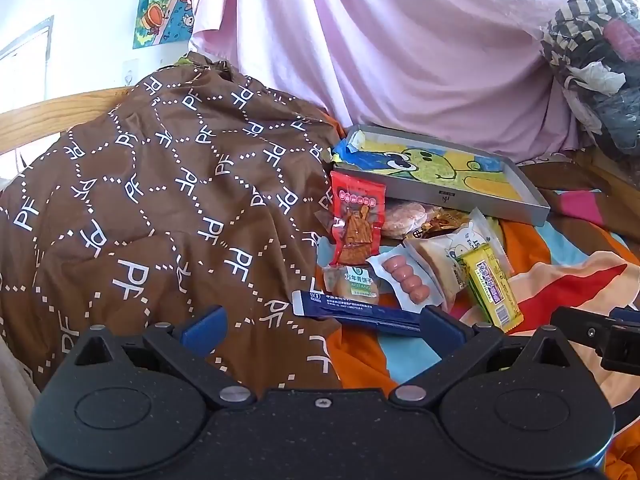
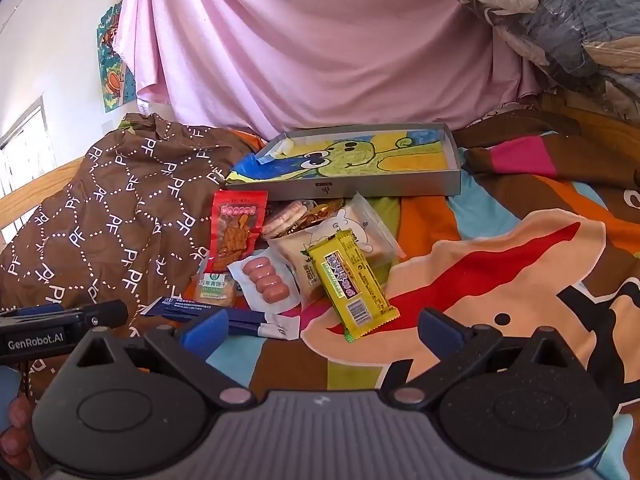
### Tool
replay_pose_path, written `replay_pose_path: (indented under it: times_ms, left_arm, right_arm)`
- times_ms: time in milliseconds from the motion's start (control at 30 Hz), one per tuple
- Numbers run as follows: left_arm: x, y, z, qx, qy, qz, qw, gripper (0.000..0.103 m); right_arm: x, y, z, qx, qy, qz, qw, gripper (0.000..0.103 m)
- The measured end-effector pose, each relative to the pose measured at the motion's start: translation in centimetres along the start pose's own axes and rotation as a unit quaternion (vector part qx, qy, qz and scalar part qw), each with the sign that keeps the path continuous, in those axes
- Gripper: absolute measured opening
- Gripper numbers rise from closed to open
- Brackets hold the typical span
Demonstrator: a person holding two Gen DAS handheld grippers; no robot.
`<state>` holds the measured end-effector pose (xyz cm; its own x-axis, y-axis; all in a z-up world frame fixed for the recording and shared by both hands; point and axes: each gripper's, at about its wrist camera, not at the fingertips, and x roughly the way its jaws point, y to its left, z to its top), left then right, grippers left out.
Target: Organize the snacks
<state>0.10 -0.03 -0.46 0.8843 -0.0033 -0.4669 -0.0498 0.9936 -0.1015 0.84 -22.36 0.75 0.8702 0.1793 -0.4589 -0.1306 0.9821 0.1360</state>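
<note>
Both grippers, left [image 1: 322, 322] and right [image 2: 322, 326], hover with fingers apart over snacks [image 2: 304, 256] heaped on the bed before the tray [image 2: 452, 184]; a careless grab on slippery overlapping wrappers might scatter them

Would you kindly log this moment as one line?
left gripper: open, empty | right gripper: open, empty | snacks: piled on bedspread | tray: no snacks

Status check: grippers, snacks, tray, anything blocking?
Left gripper open, right gripper open, both empty. Snack pile loose on the bedspread, grey tray behind it holds none. Path clear.
</note>
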Motion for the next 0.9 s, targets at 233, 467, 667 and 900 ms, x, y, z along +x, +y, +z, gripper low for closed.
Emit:
replay_pose_path:
  times_ms: [233, 467, 667, 900]
  left_arm:
    - [0.03, -0.01, -0.03, 0.0, 0.0, 0.0, 1.0, 0.102]
    - [0.03, -0.03, -0.01, 0.0, 0.001, 0.0, 1.0, 0.102]
    - [0.04, -0.04, 0.01, -0.001, 0.001, 0.0, 1.0, 0.102]
    - [0.05, -0.09, -0.01, 0.0, 0.001, 0.0, 1.0, 0.102]
  right_arm:
    - [0.15, -0.17, -0.01, 0.0, 0.001, 0.0, 1.0, 0.103]
    - [0.15, -0.16, 0.0, 0.001, 0.002, 0.0, 1.0, 0.103]
    - [0.15, -0.16, 0.01, 0.001, 0.002, 0.0, 1.0, 0.103]
    - [0.15, -0.18, -0.03, 0.001, 0.002, 0.0, 1.0, 0.103]
